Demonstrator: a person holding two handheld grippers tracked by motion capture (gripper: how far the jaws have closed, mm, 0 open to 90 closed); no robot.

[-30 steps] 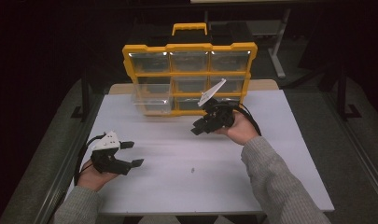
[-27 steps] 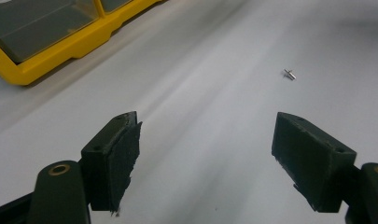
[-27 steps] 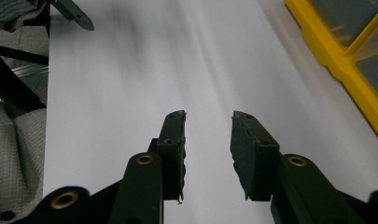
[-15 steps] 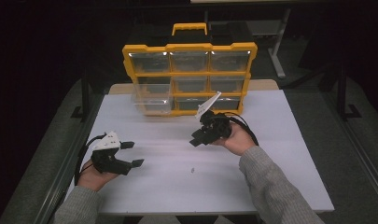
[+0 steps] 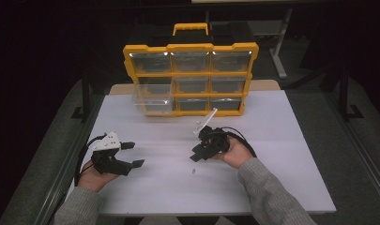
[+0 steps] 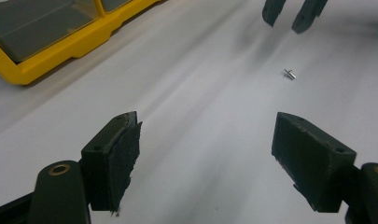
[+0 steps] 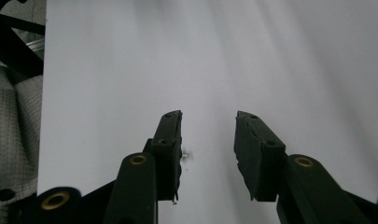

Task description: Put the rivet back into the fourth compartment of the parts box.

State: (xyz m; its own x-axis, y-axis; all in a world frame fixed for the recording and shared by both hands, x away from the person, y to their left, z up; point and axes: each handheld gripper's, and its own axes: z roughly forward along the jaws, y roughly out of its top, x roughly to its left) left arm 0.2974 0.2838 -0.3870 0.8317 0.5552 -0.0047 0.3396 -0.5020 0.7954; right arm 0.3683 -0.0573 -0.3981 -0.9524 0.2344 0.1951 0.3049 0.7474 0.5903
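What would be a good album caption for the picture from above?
Right gripper dips, jaws parted, toward a tiny metal pin on the white table.

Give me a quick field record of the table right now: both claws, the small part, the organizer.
small metal pin: lying loose on the white table, in front of the right claw, untouched
right claw: jaws apart and just been opening, nothing between them, tips pointed down toward the pin
left claw: jaws wide open, empty, resting low over the table's left side
yellow plastic organizer with clear drawers: standing upright at the table's far edge, one lower-left drawer pulled partly out
likely next move: right claw lowers onto the pin
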